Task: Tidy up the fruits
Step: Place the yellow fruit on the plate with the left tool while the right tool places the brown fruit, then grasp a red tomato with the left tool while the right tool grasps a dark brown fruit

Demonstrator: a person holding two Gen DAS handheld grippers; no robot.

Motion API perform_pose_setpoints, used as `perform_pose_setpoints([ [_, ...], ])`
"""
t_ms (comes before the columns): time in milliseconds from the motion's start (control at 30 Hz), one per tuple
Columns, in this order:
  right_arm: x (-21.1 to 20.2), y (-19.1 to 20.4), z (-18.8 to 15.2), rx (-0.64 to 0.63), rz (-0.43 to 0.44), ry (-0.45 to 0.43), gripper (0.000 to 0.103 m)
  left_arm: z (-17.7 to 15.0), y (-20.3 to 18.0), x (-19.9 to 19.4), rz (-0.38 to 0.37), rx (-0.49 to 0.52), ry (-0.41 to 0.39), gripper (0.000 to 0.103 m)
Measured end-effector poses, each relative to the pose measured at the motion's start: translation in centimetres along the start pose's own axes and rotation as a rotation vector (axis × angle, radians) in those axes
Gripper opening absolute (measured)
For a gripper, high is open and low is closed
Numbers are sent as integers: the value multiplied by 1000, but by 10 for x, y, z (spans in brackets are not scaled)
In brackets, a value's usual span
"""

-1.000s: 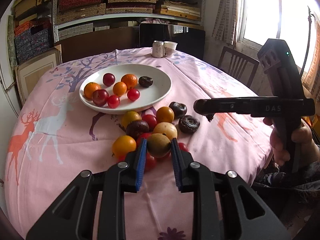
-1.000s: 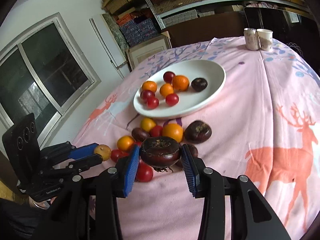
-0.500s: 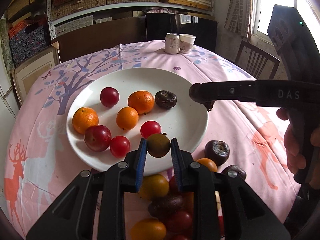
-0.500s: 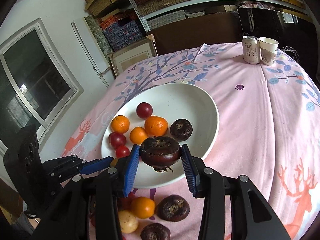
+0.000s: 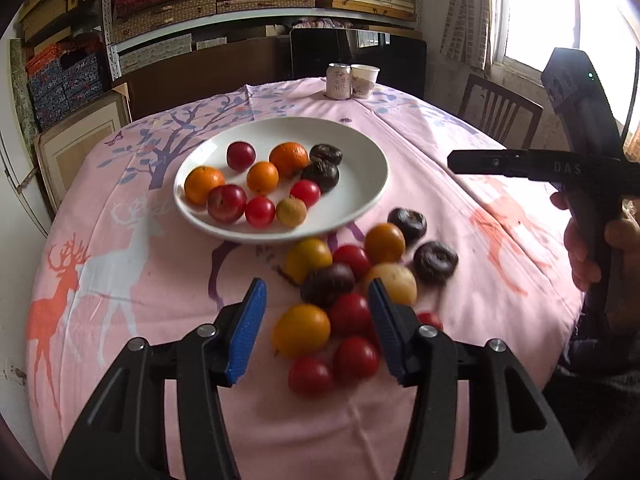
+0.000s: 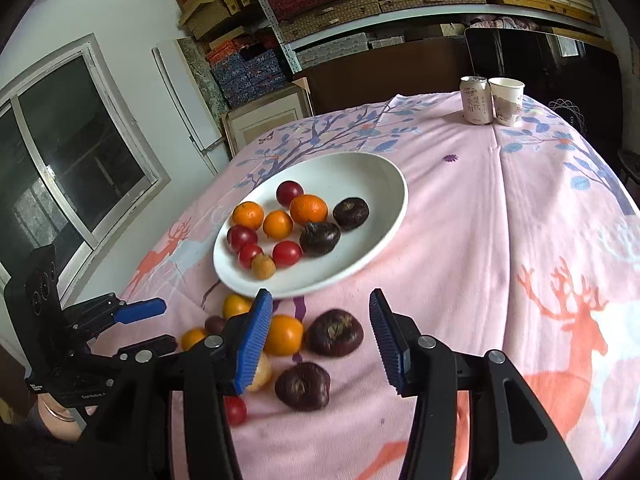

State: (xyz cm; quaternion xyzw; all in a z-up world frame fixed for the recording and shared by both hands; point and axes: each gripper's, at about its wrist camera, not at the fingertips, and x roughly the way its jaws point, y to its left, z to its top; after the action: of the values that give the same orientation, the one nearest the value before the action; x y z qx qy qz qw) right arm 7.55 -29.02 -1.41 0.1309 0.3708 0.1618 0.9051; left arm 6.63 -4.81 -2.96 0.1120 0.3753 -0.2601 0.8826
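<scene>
White plate holds ten fruits at our twelve o'clock; loose fruits lie just below it. Both our left gripper and right gripper have just been opening, nothing between. Only the right view shows the window.

Fruit on a plate and on the table

The right gripper has just been opening, with nothing between its blue pads. The white plate holds 10 fruits. More fruit lies near it on the pink tablecloth. A can and cup stand far back.
</scene>
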Motion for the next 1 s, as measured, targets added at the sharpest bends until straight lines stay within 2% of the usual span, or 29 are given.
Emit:
perform_pose_setpoints([
  [133,-9,-9,-30,45,8,25,51,-31,-6,-12,16,31,34,52],
  [233,-11,-9,-44,60,9,36,51,-41,-5,-7,35,33,58,51],
  [400,-17,-5,-54,70,12,40,51,-48,-11,8,71,80,73,35],
  [467,-20,-4,-55,63,9,40,51,-48,-9,11,77,76,60,34],
  [700,-16,0,-62,43,13,77,51,-52,11,16,-37,-31,56,34],
  [767,-13,3,-63,37,13,85,51,-57,12,15,-43,-37,60,34],
  [833,-10,6,-63,31,15,93,51,-62,14,12,-51,-52,54,28],
  [900,-7,8,-63,23,14,101,51,-65,19,4,-91,-95,44,28],
  [1000,-2,12,-61,5,4,113,51,-65,17,-10,-64,-90,14,28],
])
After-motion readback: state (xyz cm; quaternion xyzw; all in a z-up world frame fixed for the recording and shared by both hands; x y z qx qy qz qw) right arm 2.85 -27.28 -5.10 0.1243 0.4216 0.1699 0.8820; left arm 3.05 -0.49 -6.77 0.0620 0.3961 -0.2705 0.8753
